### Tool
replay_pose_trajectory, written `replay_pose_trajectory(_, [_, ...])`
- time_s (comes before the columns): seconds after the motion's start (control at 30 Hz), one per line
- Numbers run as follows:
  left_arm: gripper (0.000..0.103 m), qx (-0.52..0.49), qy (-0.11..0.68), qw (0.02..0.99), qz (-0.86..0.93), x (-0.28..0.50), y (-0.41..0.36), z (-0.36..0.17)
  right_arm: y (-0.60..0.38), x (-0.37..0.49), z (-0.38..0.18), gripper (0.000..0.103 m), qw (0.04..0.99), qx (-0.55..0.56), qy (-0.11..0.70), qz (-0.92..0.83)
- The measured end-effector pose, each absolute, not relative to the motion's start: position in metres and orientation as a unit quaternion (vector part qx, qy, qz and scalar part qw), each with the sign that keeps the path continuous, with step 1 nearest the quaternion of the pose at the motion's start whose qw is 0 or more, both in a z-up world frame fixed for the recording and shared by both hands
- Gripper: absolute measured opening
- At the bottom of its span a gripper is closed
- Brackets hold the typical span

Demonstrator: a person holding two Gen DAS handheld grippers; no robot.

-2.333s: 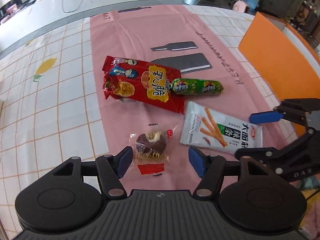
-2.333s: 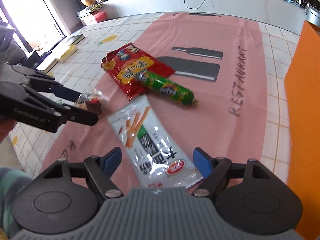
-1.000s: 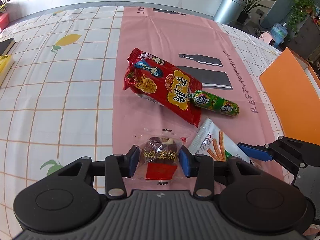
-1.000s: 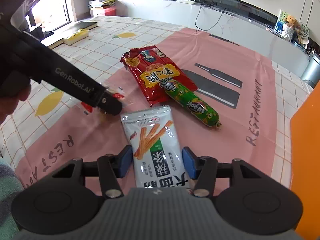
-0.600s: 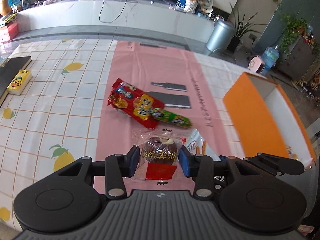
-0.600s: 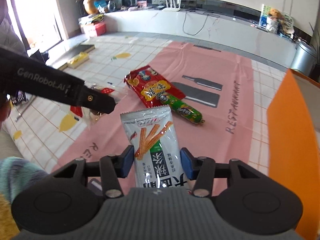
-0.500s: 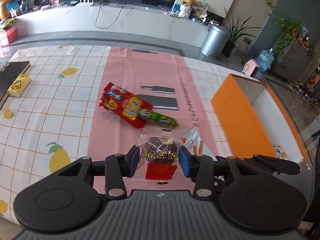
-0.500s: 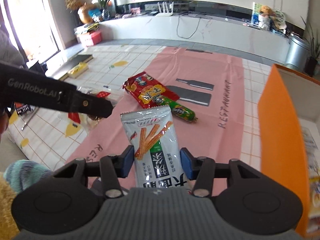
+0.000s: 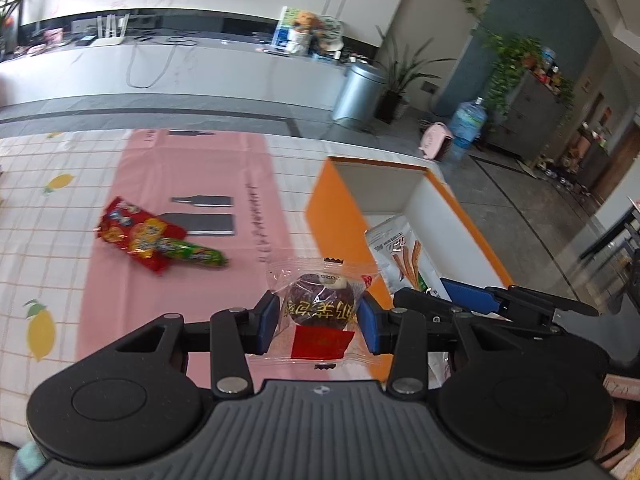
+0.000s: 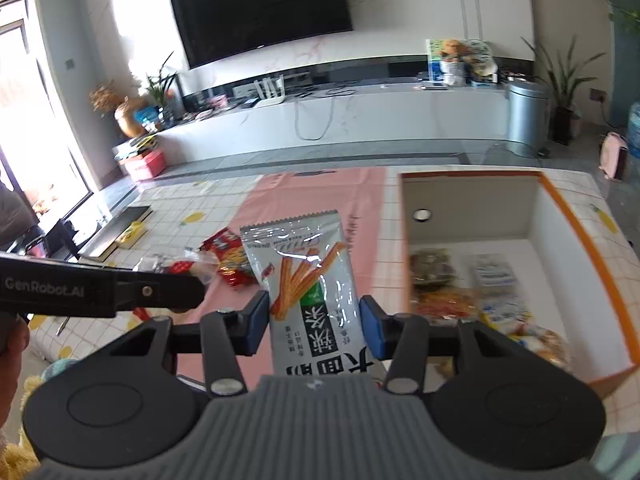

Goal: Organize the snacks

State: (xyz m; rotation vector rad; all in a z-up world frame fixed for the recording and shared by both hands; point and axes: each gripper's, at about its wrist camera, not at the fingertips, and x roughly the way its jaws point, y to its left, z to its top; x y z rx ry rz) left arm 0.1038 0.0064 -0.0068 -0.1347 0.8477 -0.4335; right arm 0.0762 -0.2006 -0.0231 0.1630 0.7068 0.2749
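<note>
left claw [image 9: 318,322] clamps cake packet [image 9: 320,308] | right claw [image 10: 313,326] clamps stick-snack bag [image 10: 310,280] | only right view shows box [image 10: 580,236] contents

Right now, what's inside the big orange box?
Inside the orange box, several snack packets lie on the white floor near its front. They're blurry, so I can't tell what kinds. The right gripper and its stick-snack bag hide the nearest corner.

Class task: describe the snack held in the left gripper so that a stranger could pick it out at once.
Start at the big orange box beside the pink mat. Just before it, the left gripper clamps a clear plastic packet holding a round dark cake. Unlike the white stick-snack pouch nearby, it is see-through with a red label.
</note>
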Motion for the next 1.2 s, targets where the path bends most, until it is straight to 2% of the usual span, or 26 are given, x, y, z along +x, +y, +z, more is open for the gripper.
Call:
replay_pose_trajectory(0.27, [0.047,-0.027,0.407,0.874,-0.266,0.126,-0.069,-0.009,-0.301,0.069,-0.022,0.046,0.922,0.119,0.36,0.077])
replay_pose_trajectory(0.43, [0.047,0.017,0.406,0.865,-0.295,0.151,-0.114,-0.005,-0.339,0.084,-0.015,0.046,0.921,0.106,0.369,0.064])
replay_pose_trajectory(0.9, [0.047,0.247,0.475,0.766,-0.355,0.2,-0.203,-0.074,-0.368,0.181,-0.062,0.046,0.879,0.12,0.458,0.062])
replay_pose_trajectory(1.2, [0.047,0.385,0.502,0.665,-0.396,0.21,-0.228,-0.108,-0.354,0.22,-0.09,0.046,0.86,0.074,0.502,0.063])
